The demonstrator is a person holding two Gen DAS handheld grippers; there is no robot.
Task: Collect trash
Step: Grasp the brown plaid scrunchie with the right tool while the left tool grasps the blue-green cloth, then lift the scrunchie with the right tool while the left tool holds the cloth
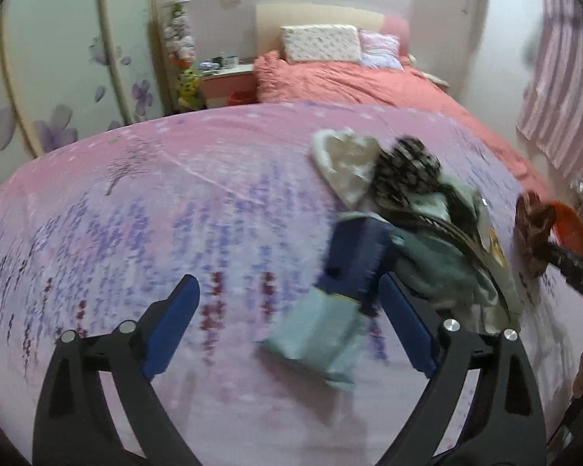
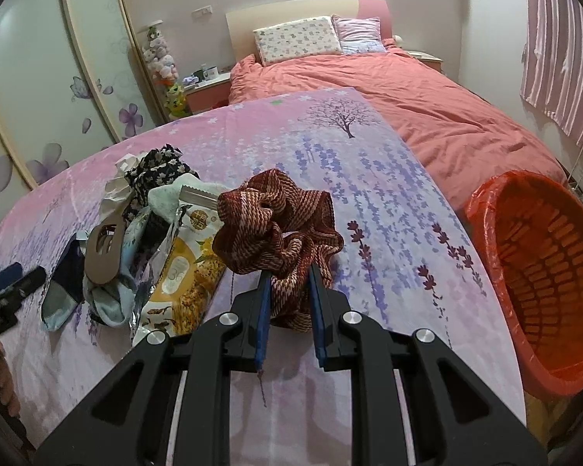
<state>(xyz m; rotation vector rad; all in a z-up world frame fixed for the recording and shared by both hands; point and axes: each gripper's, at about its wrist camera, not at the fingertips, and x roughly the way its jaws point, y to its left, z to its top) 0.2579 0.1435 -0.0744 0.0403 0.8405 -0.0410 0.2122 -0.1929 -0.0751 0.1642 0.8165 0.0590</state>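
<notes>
My right gripper (image 2: 289,272) is shut on a red-brown striped scrunchie (image 2: 278,219) and holds it above the pink floral sheet (image 2: 369,163). The scrunchie also shows at the right edge of the left wrist view (image 1: 534,229). A pile lies left of it: a yellow snack wrapper (image 2: 186,283), a tan hair clip (image 2: 103,254), a black floral scrunchie (image 2: 155,167), light blue socks (image 2: 109,303) and a dark blue sock (image 2: 64,287). My left gripper (image 1: 289,291) is open and empty, hovering over the dark blue sock (image 1: 353,260) and a light blue sock (image 1: 322,341).
An orange basket lined with a red bag (image 2: 544,272) stands at the right edge of the sheet. A coral duvet (image 2: 427,108) and pillows (image 2: 295,39) lie beyond. A nightstand (image 2: 206,89) and floral wardrobe doors (image 2: 58,97) are at left.
</notes>
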